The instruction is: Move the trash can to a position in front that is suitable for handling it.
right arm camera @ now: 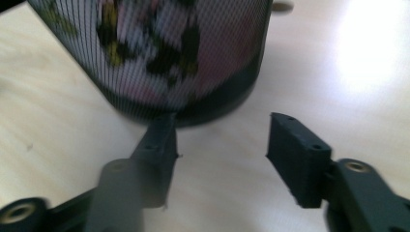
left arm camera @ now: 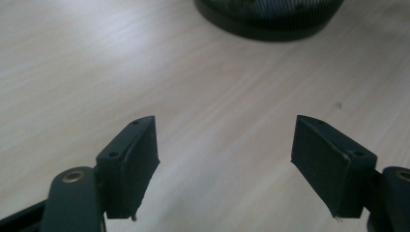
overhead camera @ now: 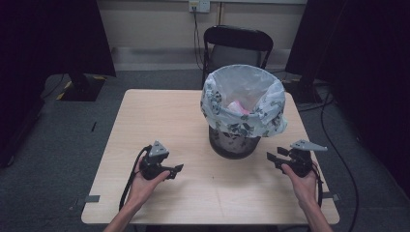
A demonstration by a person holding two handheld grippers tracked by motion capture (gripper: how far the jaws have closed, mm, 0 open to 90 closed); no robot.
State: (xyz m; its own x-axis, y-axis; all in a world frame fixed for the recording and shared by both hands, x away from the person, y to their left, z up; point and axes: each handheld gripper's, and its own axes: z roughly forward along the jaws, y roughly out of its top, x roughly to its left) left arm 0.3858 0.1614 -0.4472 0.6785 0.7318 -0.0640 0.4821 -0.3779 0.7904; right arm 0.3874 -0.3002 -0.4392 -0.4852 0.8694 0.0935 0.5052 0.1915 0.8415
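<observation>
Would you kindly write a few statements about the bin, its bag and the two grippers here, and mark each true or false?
1. The mesh bin stands upright on the table. True.
2. The patterned bag lies flat on the table beside the bin. False: it lines the bin and folds over its rim.
3. The left gripper has its jaws open with nothing between them. True.
4. The right gripper is clamped on the bag's edge. False: its jaws are open and empty, short of the bin.
5. Something pink lies inside the bag. True.
</observation>
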